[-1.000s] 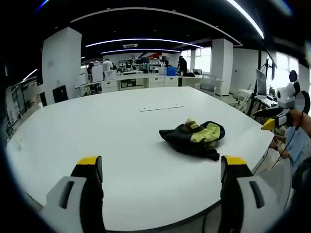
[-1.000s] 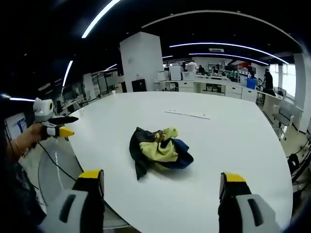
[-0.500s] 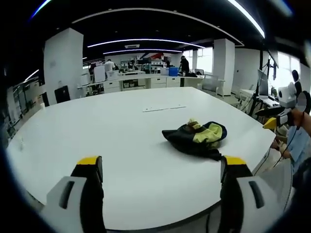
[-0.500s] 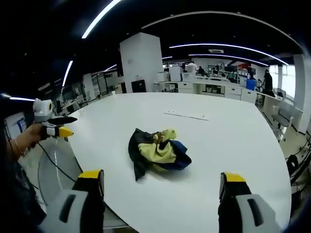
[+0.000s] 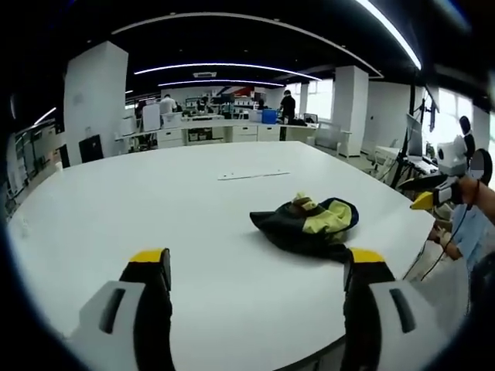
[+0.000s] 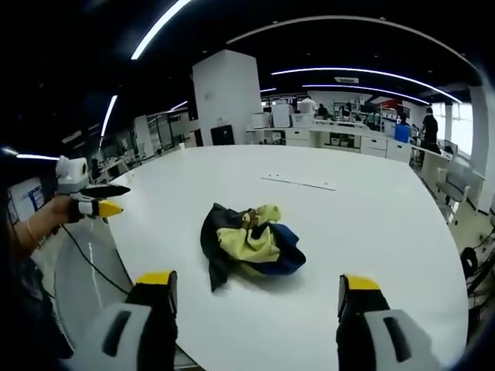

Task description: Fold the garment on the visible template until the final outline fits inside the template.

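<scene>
- The garment (image 6: 249, 243) lies crumpled in a dark, yellow and blue heap on the white table (image 6: 371, 216), near the edge closest to you. I can't make out a template outline around it; a thin strip (image 6: 298, 183) lies well beyond it on the tabletop.
- Your right gripper (image 6: 255, 309) has its jaws spread wide with nothing between them, and it hangs short of the heap without touching it. From here the garment sits dead ahead, between the two jaw lines.
- Your left gripper (image 5: 255, 290) is likewise wide open and empty, held off the cloth. From it the garment (image 5: 305, 224) lies ahead and off to the right, closer to the right-hand jaw.
- The heap's long axis is hard to call while it is balled up; in the right gripper view it runs roughly crosswise, with a dark tail trailing toward you on the left.
- Judging by this, your right gripper has the straighter line in, so the spreading likely starts there, with the left swinging rightward to meet the other side.
</scene>
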The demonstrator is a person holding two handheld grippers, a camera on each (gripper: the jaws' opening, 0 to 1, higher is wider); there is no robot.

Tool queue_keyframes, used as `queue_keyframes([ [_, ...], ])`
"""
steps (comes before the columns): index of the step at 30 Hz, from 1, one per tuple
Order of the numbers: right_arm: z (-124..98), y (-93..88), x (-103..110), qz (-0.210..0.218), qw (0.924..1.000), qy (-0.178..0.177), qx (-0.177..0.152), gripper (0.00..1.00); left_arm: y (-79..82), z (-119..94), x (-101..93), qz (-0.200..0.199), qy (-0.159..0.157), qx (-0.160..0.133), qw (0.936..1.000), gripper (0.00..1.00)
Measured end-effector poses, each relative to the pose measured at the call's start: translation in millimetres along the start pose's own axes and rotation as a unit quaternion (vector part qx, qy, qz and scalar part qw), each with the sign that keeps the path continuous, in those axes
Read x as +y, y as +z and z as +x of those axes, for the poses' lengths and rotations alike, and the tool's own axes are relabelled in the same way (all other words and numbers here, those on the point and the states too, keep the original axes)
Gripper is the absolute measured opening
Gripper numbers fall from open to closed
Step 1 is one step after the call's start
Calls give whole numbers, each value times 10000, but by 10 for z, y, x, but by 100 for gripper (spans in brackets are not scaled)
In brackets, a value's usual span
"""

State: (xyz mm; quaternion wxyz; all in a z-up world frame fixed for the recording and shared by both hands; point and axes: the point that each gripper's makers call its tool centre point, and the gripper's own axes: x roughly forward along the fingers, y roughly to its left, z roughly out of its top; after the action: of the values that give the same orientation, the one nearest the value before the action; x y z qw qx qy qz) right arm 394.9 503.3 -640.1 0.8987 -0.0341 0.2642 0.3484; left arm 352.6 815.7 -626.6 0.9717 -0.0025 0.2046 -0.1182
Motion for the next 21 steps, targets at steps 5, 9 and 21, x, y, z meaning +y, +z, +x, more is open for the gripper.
queue_keyframes([
  [5,105,65,-22,137,9997,114,-144,72,-38,160,-35,-8,-121,21,9999,82],
  [9,193,105,-12,177,9994,251,-181,69,-68,294,-45,48,-233,-52,9997,76],
  [21,545,74,-73,-3,9994,335,-11,57,-47,649,-103,296,-616,-31,9977,64],
])
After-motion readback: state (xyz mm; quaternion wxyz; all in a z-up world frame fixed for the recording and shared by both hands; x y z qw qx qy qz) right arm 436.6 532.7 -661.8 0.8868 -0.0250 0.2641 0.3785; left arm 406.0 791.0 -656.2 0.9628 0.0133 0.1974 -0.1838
